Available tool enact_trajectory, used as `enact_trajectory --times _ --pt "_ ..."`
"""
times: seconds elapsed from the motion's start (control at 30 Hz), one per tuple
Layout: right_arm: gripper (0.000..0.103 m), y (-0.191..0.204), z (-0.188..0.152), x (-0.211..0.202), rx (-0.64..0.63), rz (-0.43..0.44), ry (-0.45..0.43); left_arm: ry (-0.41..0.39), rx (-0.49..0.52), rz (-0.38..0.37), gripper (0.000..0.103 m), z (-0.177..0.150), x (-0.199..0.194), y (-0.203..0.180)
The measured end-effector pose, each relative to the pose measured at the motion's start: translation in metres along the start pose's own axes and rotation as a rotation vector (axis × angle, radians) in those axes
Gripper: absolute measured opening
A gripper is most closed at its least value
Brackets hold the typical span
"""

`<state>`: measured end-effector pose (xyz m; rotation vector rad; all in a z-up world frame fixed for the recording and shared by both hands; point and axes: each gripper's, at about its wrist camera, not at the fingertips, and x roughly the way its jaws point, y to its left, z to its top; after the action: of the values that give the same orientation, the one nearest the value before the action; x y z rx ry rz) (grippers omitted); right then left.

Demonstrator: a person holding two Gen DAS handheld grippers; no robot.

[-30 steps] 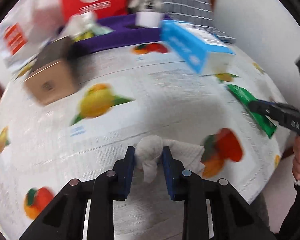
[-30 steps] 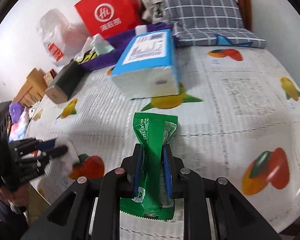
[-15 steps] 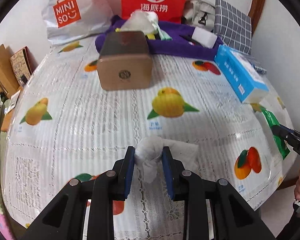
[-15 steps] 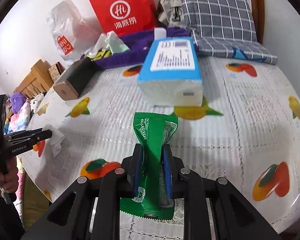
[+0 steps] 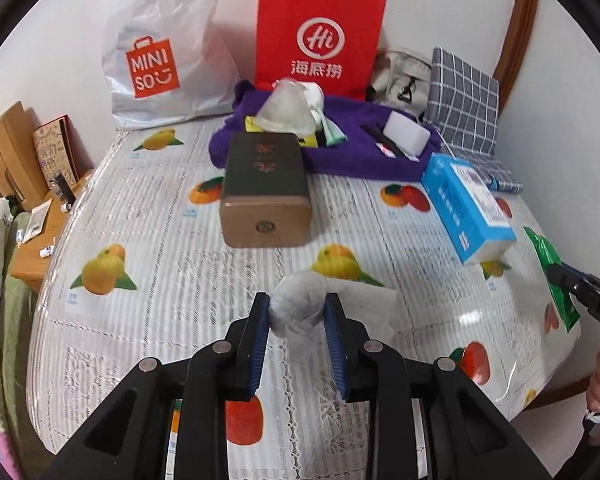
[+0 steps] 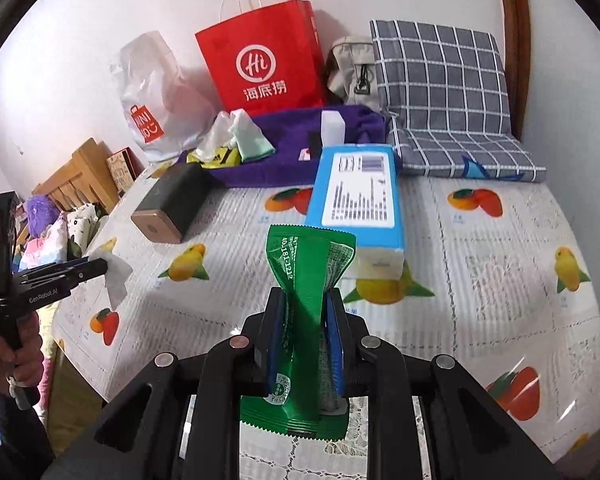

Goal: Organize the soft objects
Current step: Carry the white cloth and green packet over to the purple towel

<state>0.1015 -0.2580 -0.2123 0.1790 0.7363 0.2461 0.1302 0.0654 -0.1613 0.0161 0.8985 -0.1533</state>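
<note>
Your right gripper (image 5: 556, 276) is cut off at the frame edge, and its jaws cover the middle of the green packet (image 6: 312, 264)

Left wrist view, clock face centred on table (image 5: 148, 320):
- tin box (image 5: 265, 192) near centre, toward 12.
- cloth (image 5: 364, 152) behind box, 12 to 1; sponge block (image 5: 406, 136) on cloth.
- Haidilao paper bag (image 5: 320, 36) at 12, against wall, behind cloth.
- Miniso bag (image 5: 160, 52) at 11, left of paper bag.
- tissue pack (image 5: 466, 208) at 2, right of box.
- checked cushion (image 5: 462, 100) at 1, behind tissue pack.
</note>
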Motion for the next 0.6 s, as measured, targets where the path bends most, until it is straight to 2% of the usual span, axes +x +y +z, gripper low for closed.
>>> enact_trajectory --times 0.33,0.6 --pt "0.020 -0.003 0.022 -0.022 0.011 -0.028 -0.041 -0.045 -0.066 0.019 0.026 0.017 -0.018 0.021" --pt "0.021 0.000 0.043 -0.032 -0.003 -0.031 -0.071 -0.080 -0.083 0.032 0.026 0.032 -0.030 0.027"
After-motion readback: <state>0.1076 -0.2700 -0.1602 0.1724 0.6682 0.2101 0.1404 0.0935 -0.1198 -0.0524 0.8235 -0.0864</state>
